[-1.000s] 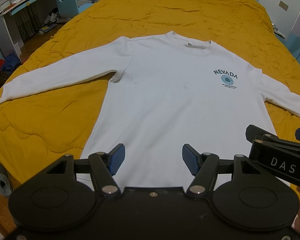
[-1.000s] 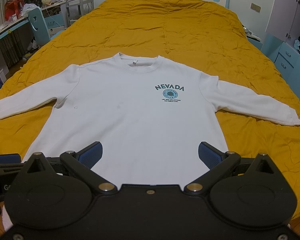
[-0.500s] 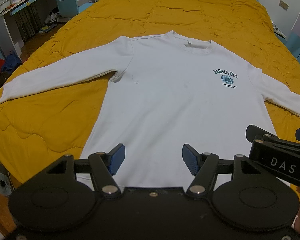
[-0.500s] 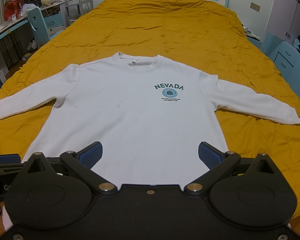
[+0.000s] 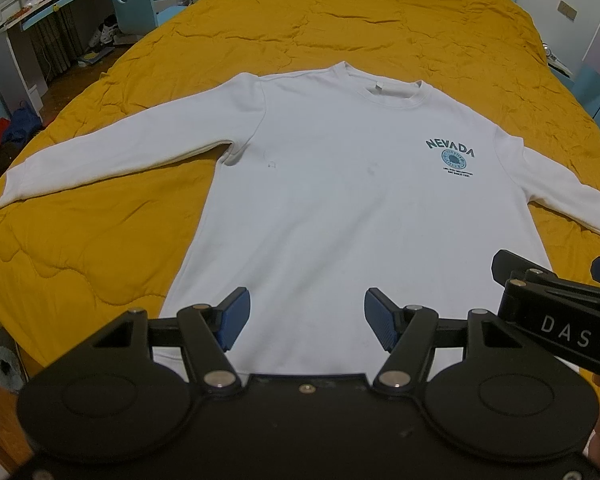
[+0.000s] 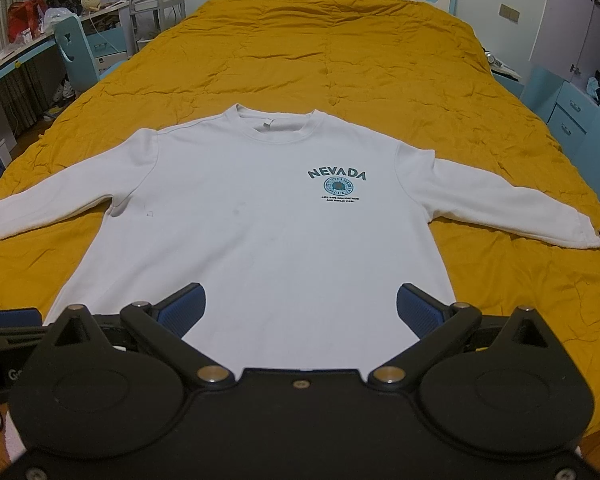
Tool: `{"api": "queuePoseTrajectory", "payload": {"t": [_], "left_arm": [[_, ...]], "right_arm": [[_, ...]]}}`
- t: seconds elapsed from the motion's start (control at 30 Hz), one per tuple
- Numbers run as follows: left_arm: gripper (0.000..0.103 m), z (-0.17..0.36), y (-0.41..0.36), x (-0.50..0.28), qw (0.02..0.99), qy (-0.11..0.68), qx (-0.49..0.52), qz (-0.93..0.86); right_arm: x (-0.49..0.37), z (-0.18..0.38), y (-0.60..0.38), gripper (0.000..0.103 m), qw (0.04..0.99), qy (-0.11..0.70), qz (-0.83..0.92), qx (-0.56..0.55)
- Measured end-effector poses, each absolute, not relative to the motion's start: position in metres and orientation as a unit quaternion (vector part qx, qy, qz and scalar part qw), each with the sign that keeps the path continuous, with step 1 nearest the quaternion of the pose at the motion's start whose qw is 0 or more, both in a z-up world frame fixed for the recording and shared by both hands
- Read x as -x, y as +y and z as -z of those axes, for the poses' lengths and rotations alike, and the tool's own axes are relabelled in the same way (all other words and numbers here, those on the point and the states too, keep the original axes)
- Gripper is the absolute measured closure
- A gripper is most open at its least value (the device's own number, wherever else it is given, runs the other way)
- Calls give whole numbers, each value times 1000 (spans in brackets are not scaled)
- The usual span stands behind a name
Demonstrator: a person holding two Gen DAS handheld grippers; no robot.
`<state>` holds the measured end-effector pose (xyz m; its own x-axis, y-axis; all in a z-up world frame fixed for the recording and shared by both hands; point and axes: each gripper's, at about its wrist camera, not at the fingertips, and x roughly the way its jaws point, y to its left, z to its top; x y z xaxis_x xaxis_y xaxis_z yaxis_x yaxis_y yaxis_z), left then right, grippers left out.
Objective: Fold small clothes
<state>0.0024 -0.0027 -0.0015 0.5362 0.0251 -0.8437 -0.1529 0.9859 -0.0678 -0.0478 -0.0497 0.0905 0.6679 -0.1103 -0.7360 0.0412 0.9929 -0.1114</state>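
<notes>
White sweatshirt (image 6: 260, 248) lies flat, front up, on the orange quilt (image 6: 332, 64) of the bed, sleeves spread to both sides and hem nearest you. Fully laid out, so no fold looks started.

Your left claw (image 5: 306, 314) and right claw (image 6: 300, 310) both hover side by side at the hem end, jaws apart and holding nothing. Reads as a staging pose: from here you can reach either the hem corners or a sleeve.

Left sleeve cuff (image 5: 14, 186) sits near the bed's edge; right cuff (image 6: 580, 232) ends beside something dark I can't identify. The quilt is wrinkled, so fabric may drag. Desk (image 6: 24, 52), blue chair (image 6: 74, 46) and drawers (image 6: 572, 108) stand well clear. Nothing sits on the shirt.
</notes>
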Motion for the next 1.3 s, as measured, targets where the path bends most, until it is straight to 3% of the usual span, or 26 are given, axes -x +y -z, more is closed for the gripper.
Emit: {"api": "queuePoseTrajectory", "payload": {"t": [0.9,1.13,1.3], "left_arm": [[36,5,9,-9,876,474,76,-41],[36,18,95,-3,878,440,186,-45],[36,28,192,22,889,340,292,-90]], "right_arm": [[45,-90,-48,0,912,405,38,42],[36,-95,-37,0,930,362,-57,0],[27,-82,-1,0,963,231,-136,38]]}}
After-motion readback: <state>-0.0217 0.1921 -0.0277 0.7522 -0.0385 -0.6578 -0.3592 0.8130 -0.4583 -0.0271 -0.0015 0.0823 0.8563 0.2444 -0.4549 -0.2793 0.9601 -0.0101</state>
